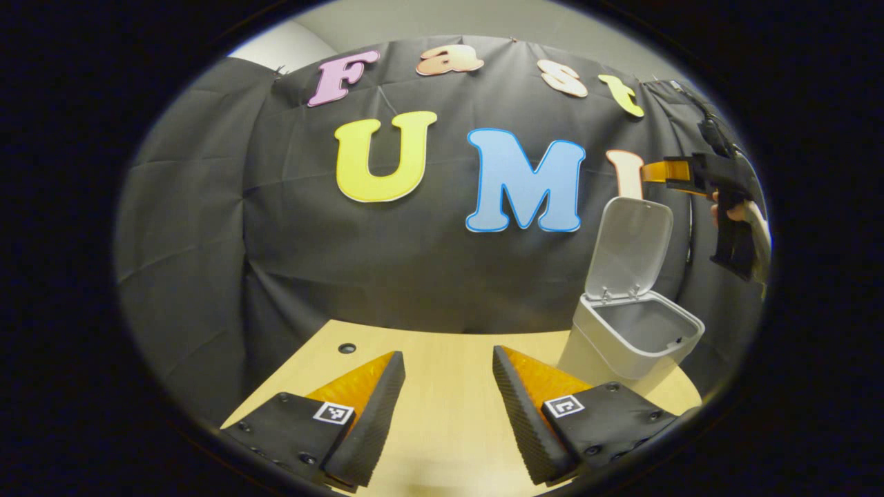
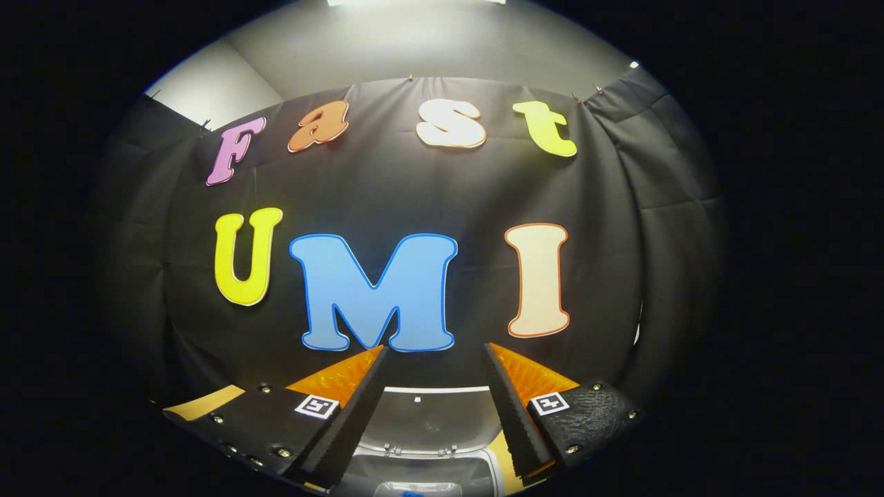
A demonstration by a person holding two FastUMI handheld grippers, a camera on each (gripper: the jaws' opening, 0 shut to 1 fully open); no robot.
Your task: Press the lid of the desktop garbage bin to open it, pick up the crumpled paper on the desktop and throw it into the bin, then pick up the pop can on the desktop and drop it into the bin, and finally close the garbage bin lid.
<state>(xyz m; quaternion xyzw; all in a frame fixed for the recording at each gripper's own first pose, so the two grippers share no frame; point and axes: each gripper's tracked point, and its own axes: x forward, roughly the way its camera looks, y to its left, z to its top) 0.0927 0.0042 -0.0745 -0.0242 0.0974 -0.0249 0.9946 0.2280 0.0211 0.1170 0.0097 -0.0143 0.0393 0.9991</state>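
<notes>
Pale wooden desk (image 1: 442, 359) under a black cloth wall (image 1: 276, 241). Near its right edge, white garbage bin (image 1: 639, 331) with lid (image 1: 632, 245) raised upright. Left tongs (image 1: 449, 390) wide and empty low over the desk; right tongs (image 2: 434, 397) wide and empty above the bin.

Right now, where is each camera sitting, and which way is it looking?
Left gripper view: rides the left gripper, low over the wooden table, looking toward the back cloth and the open garbage bin with its lid up; its own open fingers show, plus the right gripper and a hand above the bin.
Right gripper view: rides the right gripper, above the bin, facing the cloth; its own open fingers show, with the raised lid between them.
Shared: bin lid, cloth.
</notes>
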